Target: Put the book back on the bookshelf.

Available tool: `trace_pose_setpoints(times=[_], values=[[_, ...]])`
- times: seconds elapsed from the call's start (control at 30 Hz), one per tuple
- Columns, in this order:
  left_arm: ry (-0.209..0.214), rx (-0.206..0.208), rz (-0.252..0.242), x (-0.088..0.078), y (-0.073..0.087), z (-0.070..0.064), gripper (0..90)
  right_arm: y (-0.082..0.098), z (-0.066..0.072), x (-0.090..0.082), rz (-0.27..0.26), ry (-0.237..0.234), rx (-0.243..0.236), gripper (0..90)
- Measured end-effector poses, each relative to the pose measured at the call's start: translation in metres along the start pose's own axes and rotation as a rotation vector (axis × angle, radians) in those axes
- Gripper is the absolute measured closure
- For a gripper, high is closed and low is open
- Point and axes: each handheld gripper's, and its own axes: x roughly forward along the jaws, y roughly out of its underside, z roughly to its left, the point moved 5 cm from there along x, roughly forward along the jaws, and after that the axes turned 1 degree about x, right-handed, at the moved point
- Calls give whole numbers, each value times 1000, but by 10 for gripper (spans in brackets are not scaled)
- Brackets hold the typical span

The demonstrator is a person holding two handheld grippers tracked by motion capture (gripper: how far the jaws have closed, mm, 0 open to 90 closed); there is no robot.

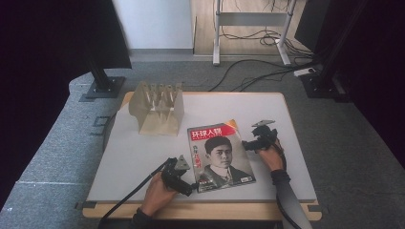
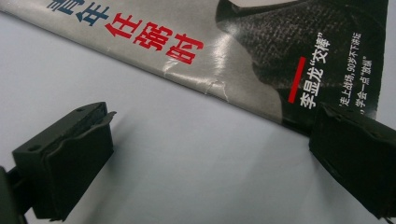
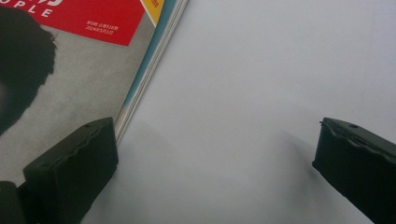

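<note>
Nearest, at the table's front edge: left gripper (image 1: 193, 186) spread wide at the magazine's (image 1: 220, 152) near-left corner. In the left gripper view, one jaw over bare white table (image 2: 177, 158), the other at the cover's corner edge, nothing between them; whether that jaw touches the paper cannot be told. Small creases and a nick visible along the spine edge there.

Farther up on the right: right gripper (image 1: 244, 144) also spread wide and empty, at the magazine's right-hand edge. In the right gripper view, one jaw just over the fore-edge of the magazine (image 3: 70, 88), where the stacked pages show, the other out over bare table.

Magazine lying flat, face up, near the table's middle front, slightly turned. Probably light, thin and floppy, with a glossy and likely slippery cover. Likely to sag or fan open if lifted by one corner. Best taken at the spine or by pinching the full thickness at opposite edges, one jaw slid underneath. Easily creased or torn at corners.

Beyond, toward the far left of the table: a beige slotted rack (image 1: 156, 109), well apart from the magazine.
</note>
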Motion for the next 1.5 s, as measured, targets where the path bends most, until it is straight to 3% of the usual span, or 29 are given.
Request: trace_pose_setpoints(times=[0.2,0.3,0.33,0.43,0.7,0.9,1.17,1.3,1.47,1.5], values=[[3,1,6,-1,1,9,0,1,0,-2,-1,-24,6,37],[-27,-33,-2,0,0,21,0,-1,1,-6,6,-14,-24,41],[-45,-57,-8,1,-1,27,0,-3,2,-10,0,-28,-20,41],[-63,-79,-10,3,-3,32,0,-5,5,-14,-5,-44,-16,43],[-89,-105,-13,9,-9,39,0,-18,32,-20,-35,-186,-42,81],[-88,-107,-13,9,-9,40,0,-28,43,-18,-62,-234,-41,126],[-87,-108,-13,9,-9,40,0,-33,45,-3,-44,-264,-5,194],[-88,-109,-13,9,-9,40,0,-35,43,8,-39,-284,52,244],[-88,-108,-13,9,-9,40,0,-37,40,16,-47,-281,81,278],[-88,-108,-13,9,-9,40,0,-37,39,17,-52,-290,113,303]])
